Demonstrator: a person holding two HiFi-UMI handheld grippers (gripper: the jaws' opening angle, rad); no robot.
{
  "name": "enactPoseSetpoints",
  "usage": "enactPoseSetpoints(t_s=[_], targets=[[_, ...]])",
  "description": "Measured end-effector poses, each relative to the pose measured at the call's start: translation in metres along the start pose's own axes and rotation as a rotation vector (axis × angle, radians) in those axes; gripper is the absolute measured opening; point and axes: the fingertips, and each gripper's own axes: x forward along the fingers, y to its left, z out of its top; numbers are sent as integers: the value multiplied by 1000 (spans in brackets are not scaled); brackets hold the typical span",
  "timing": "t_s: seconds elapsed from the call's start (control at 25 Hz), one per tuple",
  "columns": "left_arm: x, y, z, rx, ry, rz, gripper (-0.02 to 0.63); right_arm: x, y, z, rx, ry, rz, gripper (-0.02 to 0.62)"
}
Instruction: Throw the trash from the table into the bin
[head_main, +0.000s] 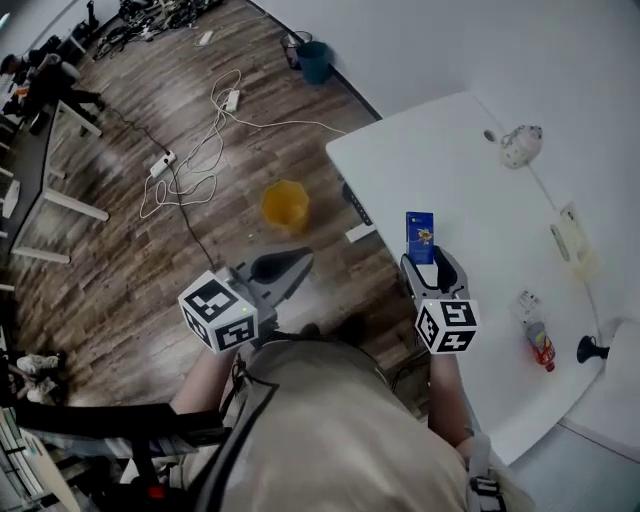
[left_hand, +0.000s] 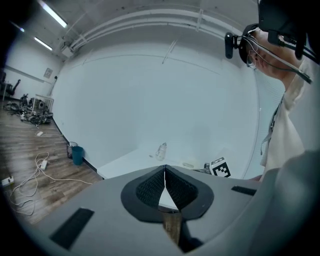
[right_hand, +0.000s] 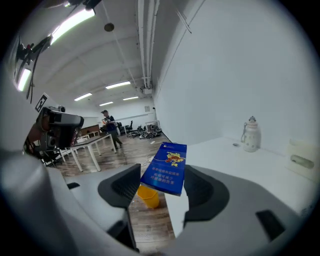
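My right gripper (head_main: 423, 258) is shut on a blue box (head_main: 421, 235) with a cartoon print, which stands up out of the jaws over the white table's (head_main: 440, 160) near edge. In the right gripper view the blue box (right_hand: 166, 168) sits slanted between the two pads of the right gripper (right_hand: 164, 173), and the yellow bin (right_hand: 148, 196) shows below it on the floor. The yellow bin (head_main: 285, 205) stands on the wood floor left of the table. My left gripper (head_main: 303, 258) hangs over the floor near the bin; the left gripper (left_hand: 164, 170) is shut and holds nothing.
On the table lie a white jar (head_main: 521, 145), a beige flat item (head_main: 570, 236), a small pack (head_main: 527, 300) and a red bottle (head_main: 541, 346). White cables (head_main: 200, 150) trail over the floor. A blue bin (head_main: 313, 60) stands by the far wall. Desks (head_main: 45, 170) stand at left.
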Motion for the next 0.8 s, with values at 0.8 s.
enactPoseSetpoints(t_s=[0.8], targets=[[-30, 91, 19, -149, -79, -16, 14, 76, 135, 74, -187, -70, 238, 279]])
